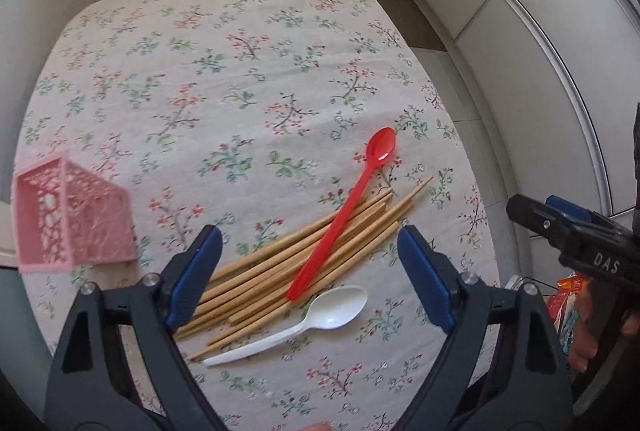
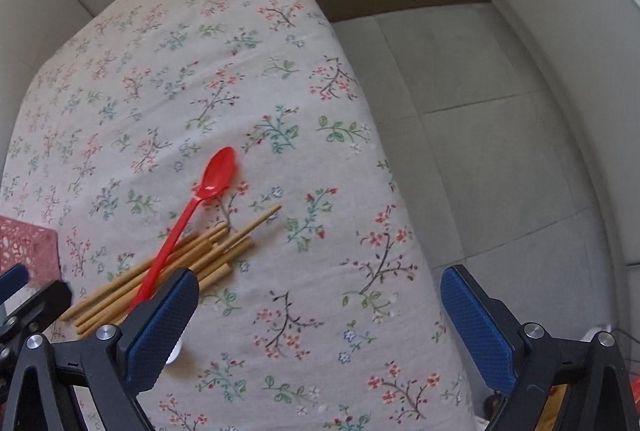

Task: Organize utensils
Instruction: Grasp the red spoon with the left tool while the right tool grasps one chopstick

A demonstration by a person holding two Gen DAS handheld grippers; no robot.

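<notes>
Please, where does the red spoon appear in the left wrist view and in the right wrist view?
Left wrist view: the red spoon lies right of centre, slanting across the chopsticks, bowl at the upper right.
Right wrist view: the red spoon lies left of centre, its handle end hidden behind a tong finger.
Shared landmark: the pink basket, at the left edge in both views.

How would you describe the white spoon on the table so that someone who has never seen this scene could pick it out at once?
Find the table with the floral cloth, then the heap of wooden chopsticks on it. The white spoon lies flat on the cloth along the heap's near edge. Unlike the long red spoon lying across the chopsticks, it is white, shorter and broader-bowled.
</notes>
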